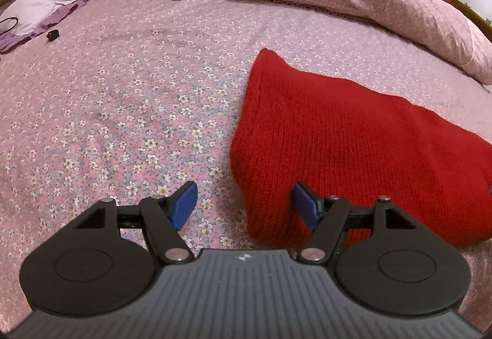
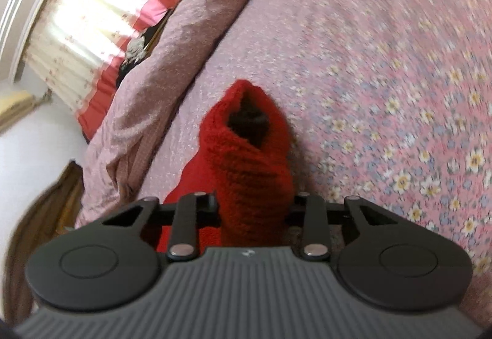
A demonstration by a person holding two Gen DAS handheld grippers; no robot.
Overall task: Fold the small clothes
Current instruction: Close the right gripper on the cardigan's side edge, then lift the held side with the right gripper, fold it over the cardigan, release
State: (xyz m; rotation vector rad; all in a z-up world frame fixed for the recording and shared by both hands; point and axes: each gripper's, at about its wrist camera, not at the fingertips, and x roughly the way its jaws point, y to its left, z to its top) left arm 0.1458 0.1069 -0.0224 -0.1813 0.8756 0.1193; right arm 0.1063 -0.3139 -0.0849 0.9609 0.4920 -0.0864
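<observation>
Down in the left wrist view, the left gripper (image 1: 244, 205) stands wide open and empty; its blue fingertips (image 1: 185, 203) straddle the near left corner of a red knitted garment (image 1: 353, 148), lying flat at right on the floral bedsheet (image 1: 123, 108). Right wrist view: the right gripper (image 2: 253, 210) clamps a bunched, tube-like fold of that red knit (image 2: 246, 154) at centre frame, lifted off the sheet (image 2: 384, 77).

Red knit (image 1: 353, 139) on floral bed (image 1: 123, 93)

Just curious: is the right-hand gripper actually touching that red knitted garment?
Touching. In the right wrist view, the right gripper has its jaws closed on a bunched fold of the red knit.
</observation>
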